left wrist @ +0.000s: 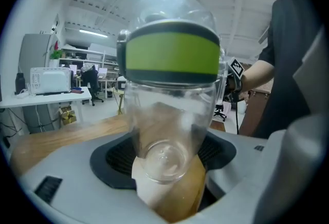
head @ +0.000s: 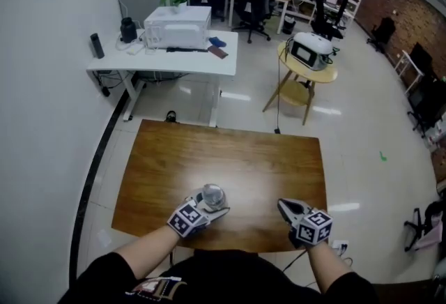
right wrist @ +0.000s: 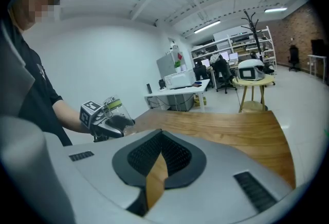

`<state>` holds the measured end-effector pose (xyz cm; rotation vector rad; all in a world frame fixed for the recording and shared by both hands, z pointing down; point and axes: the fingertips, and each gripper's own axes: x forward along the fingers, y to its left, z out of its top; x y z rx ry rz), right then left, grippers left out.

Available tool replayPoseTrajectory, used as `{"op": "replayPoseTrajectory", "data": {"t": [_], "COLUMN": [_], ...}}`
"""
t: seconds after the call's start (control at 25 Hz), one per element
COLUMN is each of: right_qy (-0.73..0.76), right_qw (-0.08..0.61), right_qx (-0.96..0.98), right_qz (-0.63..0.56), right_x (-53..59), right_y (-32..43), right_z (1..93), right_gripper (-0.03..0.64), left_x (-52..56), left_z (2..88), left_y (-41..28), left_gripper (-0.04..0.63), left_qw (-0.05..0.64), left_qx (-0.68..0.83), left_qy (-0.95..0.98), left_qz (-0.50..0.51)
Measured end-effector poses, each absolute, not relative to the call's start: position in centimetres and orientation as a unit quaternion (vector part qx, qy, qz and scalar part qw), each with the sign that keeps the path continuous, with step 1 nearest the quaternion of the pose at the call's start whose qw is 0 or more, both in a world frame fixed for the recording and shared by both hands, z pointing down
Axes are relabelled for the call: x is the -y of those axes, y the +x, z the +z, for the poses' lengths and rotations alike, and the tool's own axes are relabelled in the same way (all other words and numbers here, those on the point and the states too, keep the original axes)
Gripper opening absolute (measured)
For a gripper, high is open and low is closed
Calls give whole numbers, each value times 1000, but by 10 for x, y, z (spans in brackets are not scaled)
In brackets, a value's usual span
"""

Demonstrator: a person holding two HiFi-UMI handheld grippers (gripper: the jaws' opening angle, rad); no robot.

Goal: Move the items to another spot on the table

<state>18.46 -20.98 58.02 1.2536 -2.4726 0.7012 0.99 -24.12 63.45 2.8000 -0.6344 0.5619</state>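
Office desks and pale floor surround a wooden table (head: 230, 156). Near its 7 o'clock edge the left gripper (head: 208, 206) has its jaws clamped wide on a clear jar (head: 212, 196) with a green-banded lid, the only item in view. I judge the move under way, the set-down not yet done. At 5 o'clock the right gripper (head: 286, 206) is empty, jaws nearly together.

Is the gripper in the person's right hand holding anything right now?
No, the right gripper has nothing between its closed jaws; only the wooden table shows past them.
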Motion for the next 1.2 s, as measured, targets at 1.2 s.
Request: {"op": "replayPoseTrajectory", "data": {"t": [1.2], "right_qy": [498], "right_qw": [108], "right_qx": [813], "right_qz": [282], "right_x": [227], "right_y": [527], "right_z": [624], "right_gripper": [6], "left_x": [461], "left_z": [725], "left_y": [494], "left_gripper": [345], "left_qw": [69], "left_qx": [213], "left_qy": [944], "left_qz": [243]}}
